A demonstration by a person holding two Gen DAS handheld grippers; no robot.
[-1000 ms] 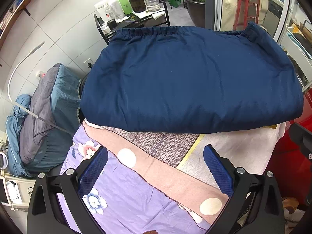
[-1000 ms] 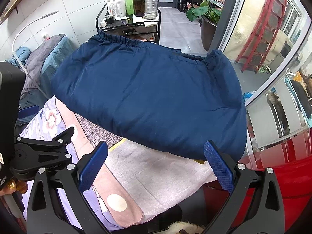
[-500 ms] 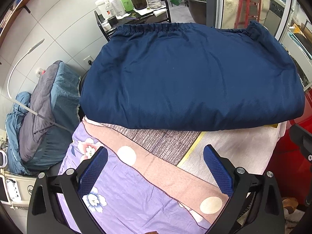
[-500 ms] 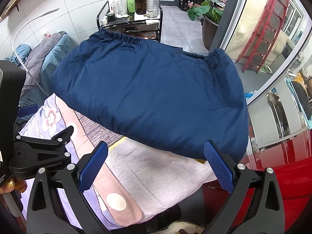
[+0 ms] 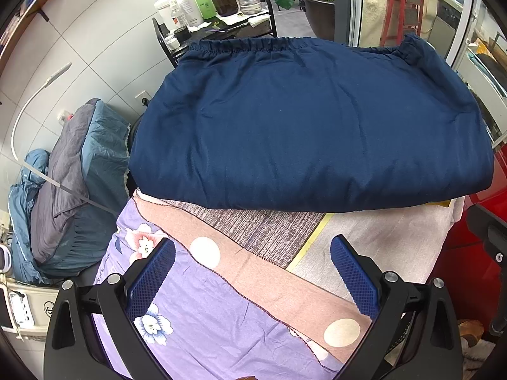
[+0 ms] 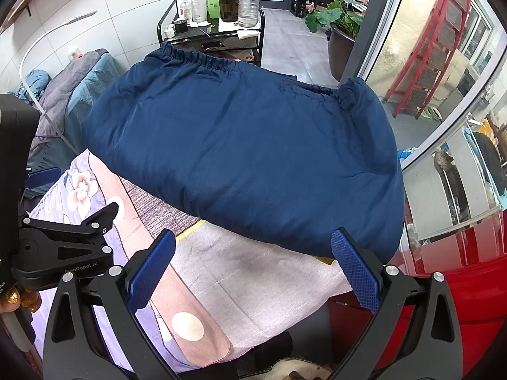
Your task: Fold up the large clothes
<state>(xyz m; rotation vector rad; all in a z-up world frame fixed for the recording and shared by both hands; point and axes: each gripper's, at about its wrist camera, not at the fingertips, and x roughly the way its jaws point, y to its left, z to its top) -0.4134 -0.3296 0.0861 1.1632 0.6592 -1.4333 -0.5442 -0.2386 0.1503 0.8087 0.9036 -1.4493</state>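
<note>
A navy blue garment (image 5: 304, 126) with an elastic gathered far edge lies folded in a thick rectangle on the far part of the cloth-covered table (image 5: 396, 240); the right wrist view shows the same garment (image 6: 247, 152). My left gripper (image 5: 253, 269) hovers open over the near part of the table, short of the garment's near fold, nothing between its blue pads (image 5: 152, 275). My right gripper (image 6: 253, 266) is open too, close to the garment's near right corner, holding nothing. The left gripper's body (image 6: 63, 243) shows at the left of the right wrist view.
The table cover is a purple floral sheet (image 5: 206, 316) beside a pale cloth (image 6: 253, 281). A pile of grey and teal bedding (image 5: 73, 186) lies left. A black cart with bottles (image 6: 218, 9) stands behind. A red object (image 6: 469, 272) and a glass door (image 6: 427, 63) flank the right.
Both views have drawn back and tilted slightly, so the garment sits a little lower in frame. The garment itself has not moved and both grippers stay open.
</note>
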